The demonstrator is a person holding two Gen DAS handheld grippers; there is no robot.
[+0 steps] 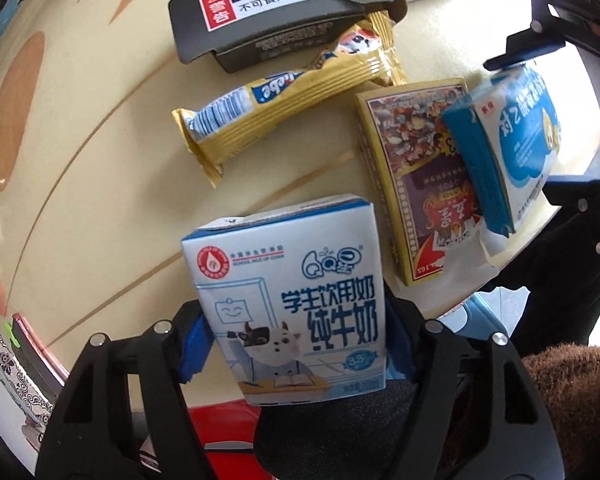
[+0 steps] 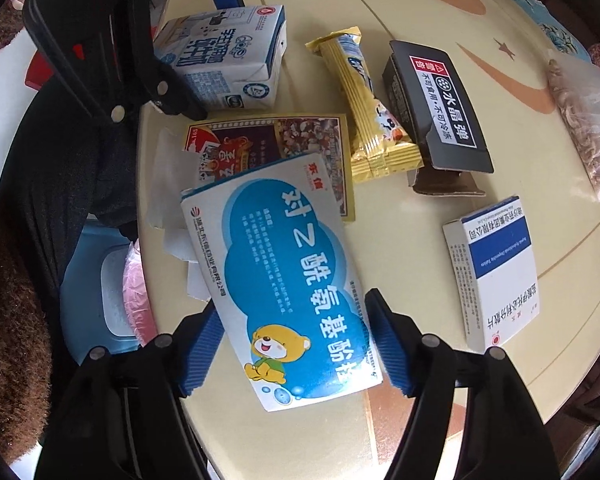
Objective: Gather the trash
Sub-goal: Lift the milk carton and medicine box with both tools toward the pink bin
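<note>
Left gripper [image 1: 296,344] clamps the milk carton [image 1: 288,300] at the table [image 1: 100,200] edge. Right gripper [image 2: 296,344] grips the blue medicine box [image 2: 284,280], lifted over a yellow-edged box [image 2: 276,140]. Beyond: snack wrapper [image 1: 292,96], black box [image 1: 276,12], white-blue box [image 2: 496,268], plastic bag [image 2: 584,120].

Black hand-held gripper [image 1: 296,344], blue ribbed pads [image 1: 196,344], silver screws.

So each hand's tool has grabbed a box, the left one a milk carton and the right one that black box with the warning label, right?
Not quite. The left gripper does hold the milk carton, but the right gripper holds the blue-and-white medicine box with the cartoon bear. The right wrist view shows the black box lying untouched on the table.
</note>
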